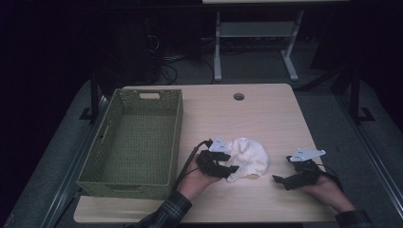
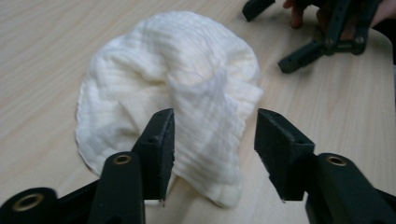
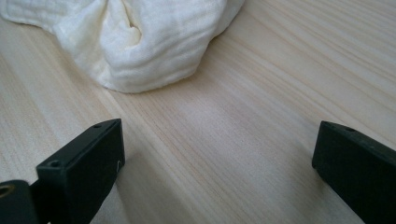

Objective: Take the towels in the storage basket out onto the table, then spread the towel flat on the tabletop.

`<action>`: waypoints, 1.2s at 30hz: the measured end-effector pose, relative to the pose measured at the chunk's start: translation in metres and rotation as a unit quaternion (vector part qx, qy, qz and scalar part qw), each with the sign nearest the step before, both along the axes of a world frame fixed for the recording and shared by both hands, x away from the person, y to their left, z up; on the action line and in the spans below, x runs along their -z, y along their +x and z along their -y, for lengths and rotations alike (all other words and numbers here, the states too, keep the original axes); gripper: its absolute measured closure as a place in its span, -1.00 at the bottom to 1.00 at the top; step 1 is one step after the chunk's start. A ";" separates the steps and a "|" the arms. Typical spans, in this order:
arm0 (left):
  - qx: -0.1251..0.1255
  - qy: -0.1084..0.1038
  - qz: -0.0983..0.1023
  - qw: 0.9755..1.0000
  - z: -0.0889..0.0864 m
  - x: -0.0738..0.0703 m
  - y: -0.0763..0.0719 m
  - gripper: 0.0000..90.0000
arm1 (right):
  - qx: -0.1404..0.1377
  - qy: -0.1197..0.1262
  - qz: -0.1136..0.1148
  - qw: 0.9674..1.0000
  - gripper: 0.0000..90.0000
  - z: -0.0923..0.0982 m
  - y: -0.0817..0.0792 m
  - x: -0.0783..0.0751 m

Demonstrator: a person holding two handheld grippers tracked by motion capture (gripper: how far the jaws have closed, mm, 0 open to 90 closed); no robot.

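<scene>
One crumpled white cloth point(image 2: 173, 88) lies in a heap on the wooden table point(image 1: 266, 114), near its front edge and right of the green woven basket point(image 1: 138, 142). Left gripper point(image 1: 227, 168) sits at the cloth's near-left edge; jaws apart, straddling a raised fold without pressing on it. Right gripper point(image 1: 280, 179) rests low over bare tabletop just right of the cloth, jaws spread wide, nothing between them; the cloth lies ahead of them. Basket stands well left of both grippers, interior bare. Round hole point(image 1: 238, 96) near the table's far edge.
</scene>
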State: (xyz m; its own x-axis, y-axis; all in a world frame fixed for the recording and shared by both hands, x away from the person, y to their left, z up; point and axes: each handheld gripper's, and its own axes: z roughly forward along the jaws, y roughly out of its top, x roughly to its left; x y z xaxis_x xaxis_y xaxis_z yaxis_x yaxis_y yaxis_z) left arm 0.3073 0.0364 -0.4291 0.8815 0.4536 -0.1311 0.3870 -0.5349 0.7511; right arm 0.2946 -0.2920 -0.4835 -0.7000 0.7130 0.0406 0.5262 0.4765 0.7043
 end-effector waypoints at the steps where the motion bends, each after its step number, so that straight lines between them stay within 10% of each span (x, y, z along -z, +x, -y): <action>1: 0.004 0.003 -0.002 1.000 0.000 0.001 -0.002 0.10 | 0.000 0.000 0.000 1.000 -0.96 0.000 0.000 0.000; 11: 0.012 0.050 -0.021 0.998 0.010 0.027 -0.011 0.14 | 0.000 0.000 0.000 1.000 -0.96 0.000 0.000 0.000; 17: 0.003 0.072 -0.020 0.997 0.009 0.034 -0.006 0.66 | -0.002 0.000 0.000 1.000 -0.96 0.000 0.000 0.000; 36: -0.023 -0.053 -0.001 0.998 0.006 -0.024 0.022 0.90 | -0.028 -0.011 -0.032 0.999 -0.65 -0.005 0.002 -0.012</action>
